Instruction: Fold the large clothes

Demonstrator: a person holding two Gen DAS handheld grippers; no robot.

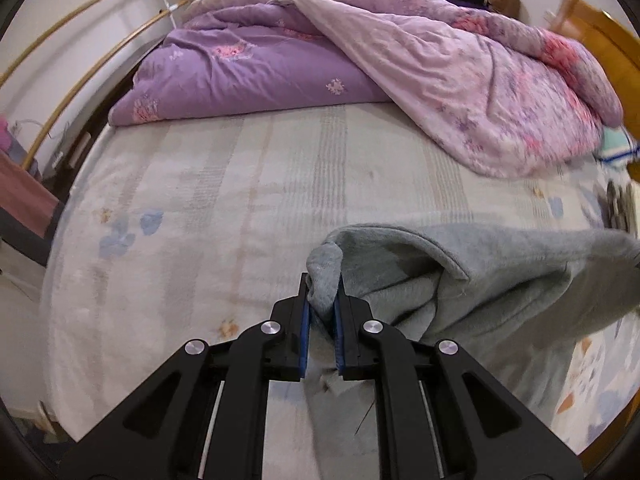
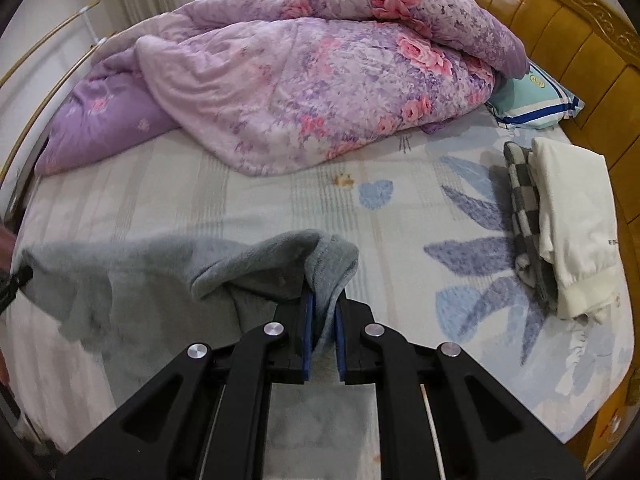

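No readable text anywhere, small dark print on the folded white garment (image 2: pixel 572 216) too tiny to make out, round yellow emblem on the teal pillow (image 2: pixel 532 96) blurred beyond reading

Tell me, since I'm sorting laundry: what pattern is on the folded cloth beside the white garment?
A dark-and-white check on the folded cloth, clearest in the right wrist view.
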